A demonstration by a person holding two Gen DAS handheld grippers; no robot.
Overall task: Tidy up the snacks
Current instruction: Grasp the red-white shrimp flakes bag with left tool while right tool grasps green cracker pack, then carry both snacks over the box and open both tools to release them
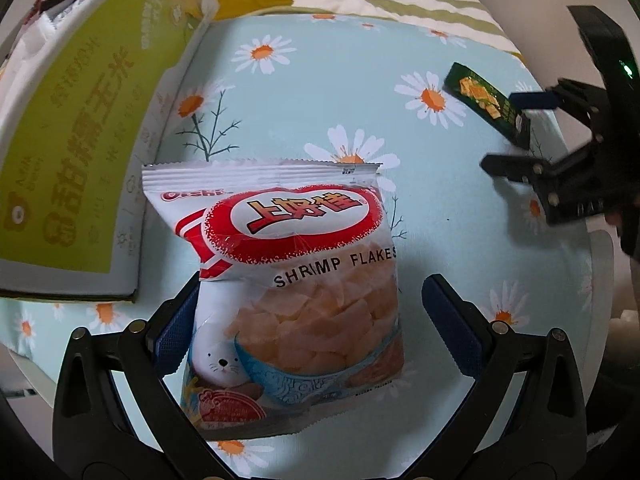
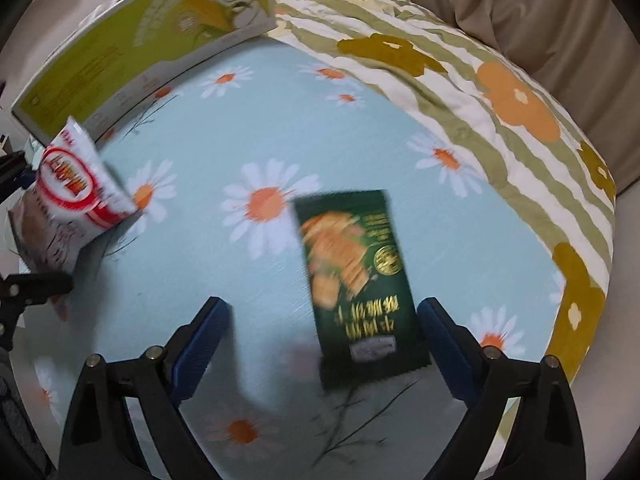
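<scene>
A white and red shrimp flakes bag lies on the daisy-print cloth between the wide-open fingers of my left gripper; the left pad touches its edge. It also shows in the right wrist view. A dark green snack packet lies between the open fingers of my right gripper, close to the right pad; this view is blurred. In the left wrist view the green packet sits between the right gripper's open fingers.
A large green and white cardboard box stands at the left, also in the right wrist view. A striped flowered quilt lies at the back and right. The daisy cloth covers the surface.
</scene>
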